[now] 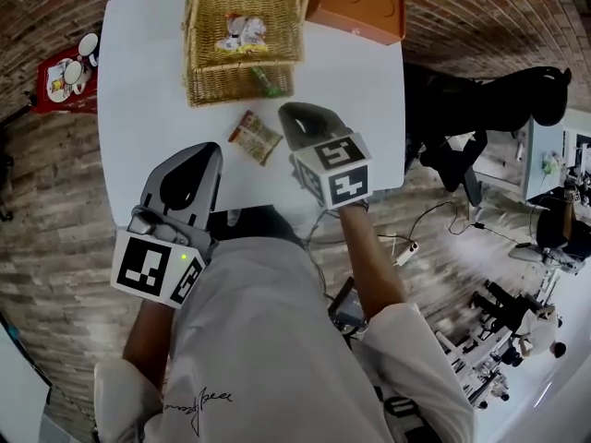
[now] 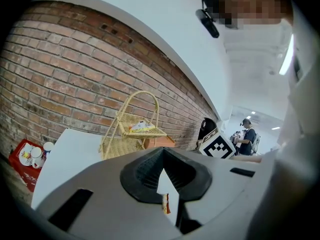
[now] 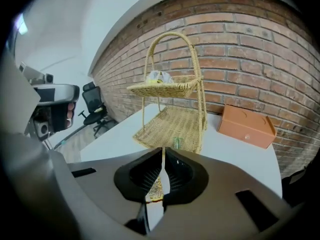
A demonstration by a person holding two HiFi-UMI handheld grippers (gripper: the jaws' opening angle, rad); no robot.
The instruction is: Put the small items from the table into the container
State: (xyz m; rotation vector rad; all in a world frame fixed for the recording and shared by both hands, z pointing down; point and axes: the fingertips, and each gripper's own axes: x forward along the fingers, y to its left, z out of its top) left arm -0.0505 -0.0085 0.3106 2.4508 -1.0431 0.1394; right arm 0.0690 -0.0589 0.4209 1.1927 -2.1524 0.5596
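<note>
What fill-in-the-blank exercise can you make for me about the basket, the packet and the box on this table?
1. The wicker basket has ___ tiers, one above the other.
2. One snack packet lies outside the basket, on the ___ table.
3. The box next to the basket is ___ in colour.

Missing words: two; white; orange.
</note>
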